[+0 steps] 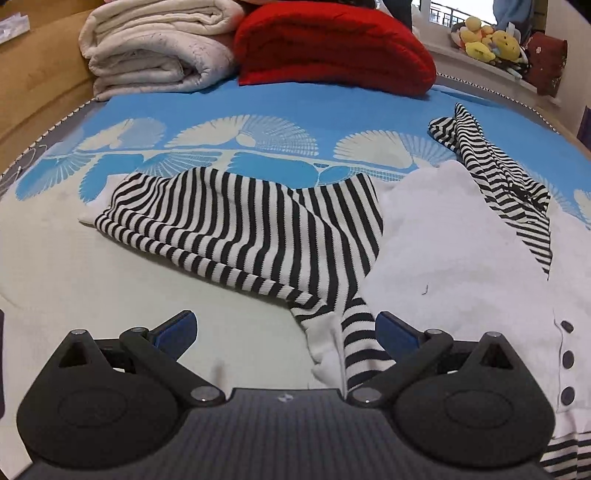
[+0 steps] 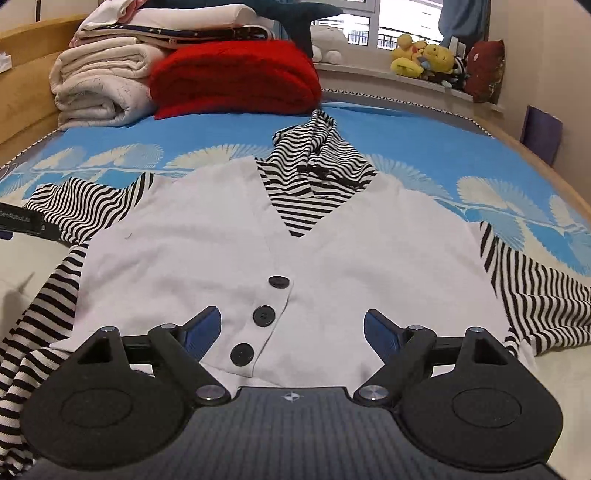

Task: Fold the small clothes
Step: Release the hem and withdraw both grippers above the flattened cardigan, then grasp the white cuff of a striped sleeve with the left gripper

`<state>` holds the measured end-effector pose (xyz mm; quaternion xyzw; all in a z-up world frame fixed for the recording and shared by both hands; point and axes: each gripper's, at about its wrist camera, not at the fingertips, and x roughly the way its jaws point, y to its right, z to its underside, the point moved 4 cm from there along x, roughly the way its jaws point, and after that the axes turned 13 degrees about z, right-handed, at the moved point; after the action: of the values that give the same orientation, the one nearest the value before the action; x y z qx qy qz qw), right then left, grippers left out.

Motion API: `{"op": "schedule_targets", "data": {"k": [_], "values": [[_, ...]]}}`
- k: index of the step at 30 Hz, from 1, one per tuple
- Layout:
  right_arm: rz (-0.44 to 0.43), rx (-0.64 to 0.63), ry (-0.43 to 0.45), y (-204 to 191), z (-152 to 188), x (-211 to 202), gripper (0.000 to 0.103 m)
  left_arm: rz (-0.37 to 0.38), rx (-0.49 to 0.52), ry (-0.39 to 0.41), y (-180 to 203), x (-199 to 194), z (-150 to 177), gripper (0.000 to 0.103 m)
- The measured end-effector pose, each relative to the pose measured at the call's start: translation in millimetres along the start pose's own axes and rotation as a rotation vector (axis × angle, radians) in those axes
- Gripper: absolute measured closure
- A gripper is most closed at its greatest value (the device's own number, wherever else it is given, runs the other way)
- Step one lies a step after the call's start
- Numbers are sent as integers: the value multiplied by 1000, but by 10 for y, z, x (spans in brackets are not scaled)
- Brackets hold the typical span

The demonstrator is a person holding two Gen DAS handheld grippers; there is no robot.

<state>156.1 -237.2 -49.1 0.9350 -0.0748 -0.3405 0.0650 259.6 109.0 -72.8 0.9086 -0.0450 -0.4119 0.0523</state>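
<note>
Lying flat on the blue bedspread (image 2: 424, 147), the small white top (image 2: 192, 258) with striped sleeves faces up, its three dark buttons (image 2: 263, 316) running down the front placket. The striped collar (image 2: 317, 162) bunches at the neckline on the far side of the buttons, toward the folded red blanket (image 2: 236, 77). The left striped sleeve (image 1: 236, 221) spreads away from the white body across the bedspread, and its white cuff (image 1: 327, 350) lies between the fingers of the left gripper (image 1: 286, 332), which are spread wide and pinch nothing. The right striped sleeve (image 2: 539, 295) trails off the other side of the white body.

The right gripper (image 2: 291, 328) hovers over the lower hem of the top, its blue-padded fingers (image 2: 205, 328) held apart, with the lowest two buttons between them; whether the pads touch the cloth cannot be told.

Beside the red blanket, toward the wooden bed frame (image 2: 22, 74), sits a rolled cream blanket (image 2: 99, 88) with more folded linen (image 2: 177, 26) stacked above. Beyond the red blanket, yellow plush toys (image 2: 424, 55) rest on the windowsill (image 2: 369, 74).
</note>
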Motion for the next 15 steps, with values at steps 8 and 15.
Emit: {"op": "schedule_targets", "data": {"k": [8,15], "values": [[-3,-37,14,-107,-16,0,17,7,-2,-2,29,15,10,0],[8,-58,4,-128,18,20,17,-2,-35,-7,-79,31,-3,0]]}}
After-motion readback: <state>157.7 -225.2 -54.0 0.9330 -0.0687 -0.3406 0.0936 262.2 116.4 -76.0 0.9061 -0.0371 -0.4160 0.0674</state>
